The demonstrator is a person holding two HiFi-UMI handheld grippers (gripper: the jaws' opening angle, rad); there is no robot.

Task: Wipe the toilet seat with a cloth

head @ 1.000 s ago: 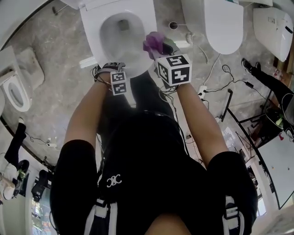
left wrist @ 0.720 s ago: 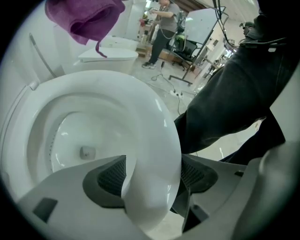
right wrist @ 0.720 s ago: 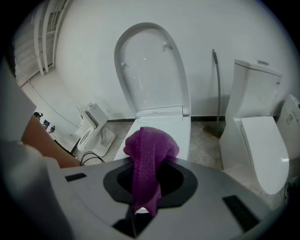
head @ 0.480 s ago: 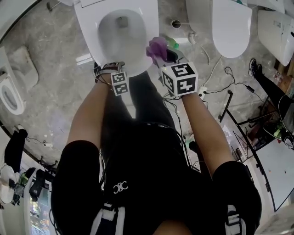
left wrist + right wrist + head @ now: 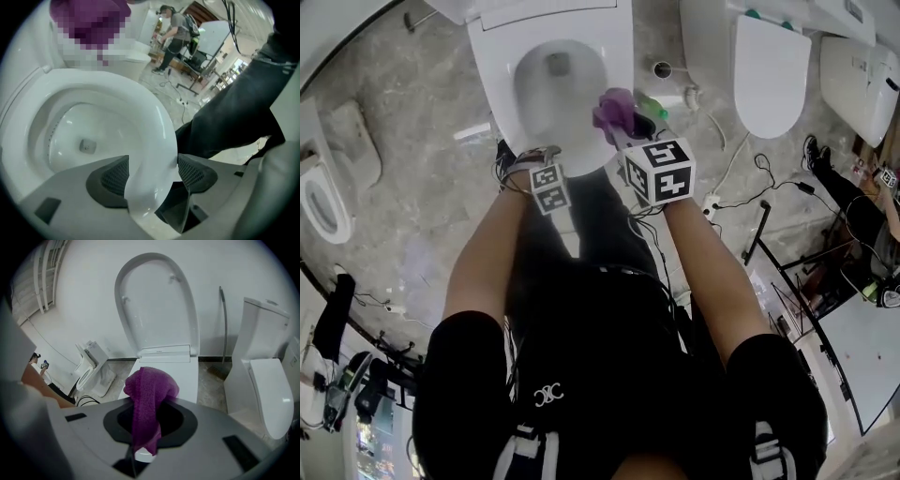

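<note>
Right gripper [image 5: 146, 437] clamps purple cloth [image 5: 149, 399], long axis along jaws, tip toward toilet seat [image 5: 157, 117]; left gripper [image 5: 152, 173] opened wider than before, straddling the seat.

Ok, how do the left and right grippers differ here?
The left gripper has its jaws wide apart around the front rim of the white toilet seat; the right gripper has its jaws shut on a purple terry cloth. The left gripper sits at the seat's front, the right gripper by its right side. Both point toward the seat.
</note>
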